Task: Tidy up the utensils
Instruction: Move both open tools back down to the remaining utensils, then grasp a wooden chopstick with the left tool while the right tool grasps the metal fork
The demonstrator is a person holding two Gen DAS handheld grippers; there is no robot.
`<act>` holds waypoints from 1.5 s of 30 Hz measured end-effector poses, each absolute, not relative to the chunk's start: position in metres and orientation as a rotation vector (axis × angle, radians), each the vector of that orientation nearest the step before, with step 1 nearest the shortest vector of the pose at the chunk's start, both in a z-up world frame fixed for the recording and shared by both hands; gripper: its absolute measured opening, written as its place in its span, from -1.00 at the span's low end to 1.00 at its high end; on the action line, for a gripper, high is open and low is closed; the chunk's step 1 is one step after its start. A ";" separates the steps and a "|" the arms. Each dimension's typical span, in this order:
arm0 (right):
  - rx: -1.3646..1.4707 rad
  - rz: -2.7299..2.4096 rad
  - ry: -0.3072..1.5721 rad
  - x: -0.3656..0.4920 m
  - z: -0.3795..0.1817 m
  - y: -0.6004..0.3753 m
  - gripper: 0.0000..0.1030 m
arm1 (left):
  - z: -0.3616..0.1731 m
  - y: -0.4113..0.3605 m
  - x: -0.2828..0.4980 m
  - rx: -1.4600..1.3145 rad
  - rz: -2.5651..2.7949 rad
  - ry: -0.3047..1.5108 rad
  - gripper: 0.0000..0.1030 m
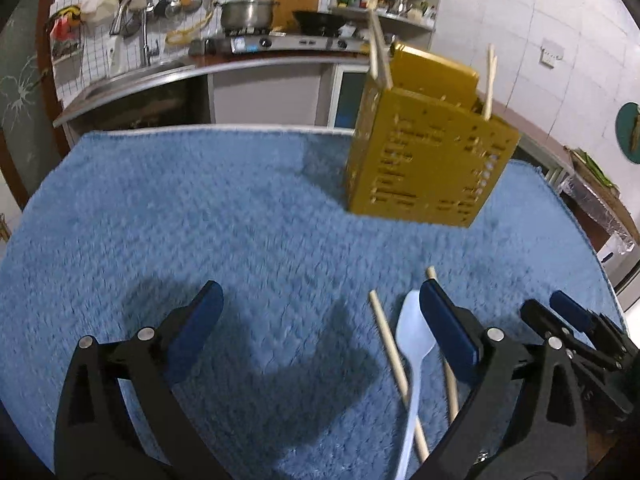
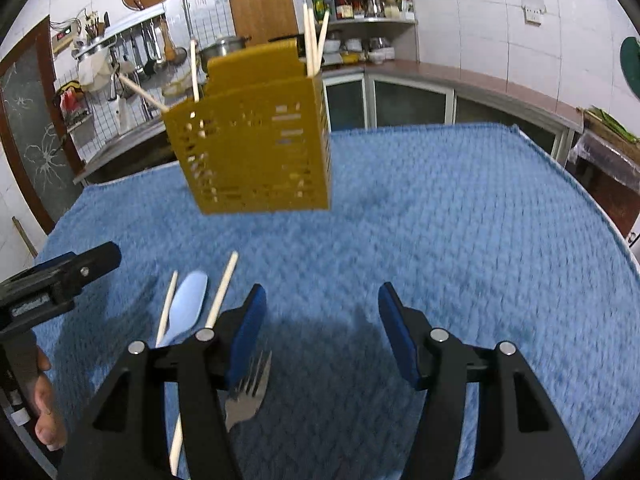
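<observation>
A yellow perforated utensil holder point(image 1: 428, 160) point(image 2: 256, 140) stands on the blue mat with several wooden chopsticks point(image 2: 312, 40) sticking out of it. Near the front lie a white plastic spoon point(image 1: 416, 336) point(image 2: 188, 304) and two loose chopsticks point(image 1: 388, 344) point(image 2: 222, 292), one on each side of it. My left gripper point(image 1: 324, 312) is open wide just above the mat, with nothing between its jaws; its right finger overlaps one chopstick. My right gripper point(image 2: 322, 312) is open over bare mat. A metal fork point(image 2: 248, 392) lies partly under its left finger.
The blue knitted mat point(image 1: 200, 220) covers the whole table. Behind it run a kitchen counter with a sink, a stove with a pot point(image 1: 246, 12) and shelves. A hand point(image 2: 44, 400) holds the left gripper's handle at the left edge of the right wrist view.
</observation>
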State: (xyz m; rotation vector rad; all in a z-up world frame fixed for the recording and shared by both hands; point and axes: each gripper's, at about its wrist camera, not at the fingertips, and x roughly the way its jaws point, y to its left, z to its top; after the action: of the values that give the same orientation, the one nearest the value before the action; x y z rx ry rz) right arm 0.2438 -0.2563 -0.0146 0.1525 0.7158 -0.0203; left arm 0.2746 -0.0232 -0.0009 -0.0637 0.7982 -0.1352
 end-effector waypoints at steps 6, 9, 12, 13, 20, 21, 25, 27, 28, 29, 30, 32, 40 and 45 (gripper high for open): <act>0.122 -0.002 0.785 0.242 -0.024 -0.238 0.13 | -0.015 -0.022 0.281 -0.065 -0.132 0.869 0.83; 0.112 -0.008 0.810 0.240 -0.031 -0.230 0.12 | -0.024 -0.023 0.283 -0.070 -0.139 0.918 0.74; 0.102 -0.010 0.825 0.238 -0.031 -0.223 0.12 | -0.030 -0.025 0.284 -0.084 -0.165 0.966 0.52; 0.098 -0.011 0.835 0.237 -0.032 -0.219 0.12 | -0.031 -0.026 0.284 -0.088 -0.177 0.976 0.40; 0.060 -0.038 0.871 0.232 -0.044 -0.205 0.01 | -0.033 -0.038 0.281 -0.082 -0.225 1.005 0.07; 0.061 -0.036 0.868 0.232 -0.044 -0.205 -0.09 | -0.034 -0.041 0.281 -0.079 -0.222 1.011 0.06; 0.066 -0.023 0.870 0.235 -0.042 -0.209 -0.47 | -0.039 -0.046 0.282 -0.067 -0.219 1.036 0.00; 0.076 -0.006 0.873 0.236 -0.041 -0.214 -0.53 | -0.039 -0.049 0.282 -0.054 -0.216 1.038 0.00; 0.081 0.004 0.876 0.239 -0.040 -0.217 -0.57 | -0.039 -0.051 0.282 -0.051 -0.217 1.040 -0.01; 0.084 0.010 0.876 0.240 -0.039 -0.220 -0.59 | -0.039 -0.054 0.283 -0.047 -0.220 1.044 -0.03; 0.088 0.013 0.876 0.243 -0.038 -0.223 -0.62 | -0.040 -0.057 0.284 -0.041 -0.223 1.052 -0.05; 0.092 0.026 0.872 0.248 -0.036 -0.228 -0.77 | -0.041 -0.062 0.286 -0.030 -0.218 1.063 -0.11; 0.126 0.058 0.896 0.266 -0.033 -0.251 -0.81 | -0.041 -0.067 0.299 -0.036 -0.207 1.110 -0.24; 0.149 0.075 0.877 0.267 -0.035 -0.254 -0.84 | -0.043 -0.077 0.306 -0.003 -0.192 1.111 -0.24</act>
State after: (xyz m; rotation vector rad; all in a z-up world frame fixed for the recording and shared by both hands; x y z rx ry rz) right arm 0.2667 -0.2535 -0.0347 0.1488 0.8772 0.0748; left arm 0.3059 -0.0768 -0.0427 -0.0025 1.1110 -0.1918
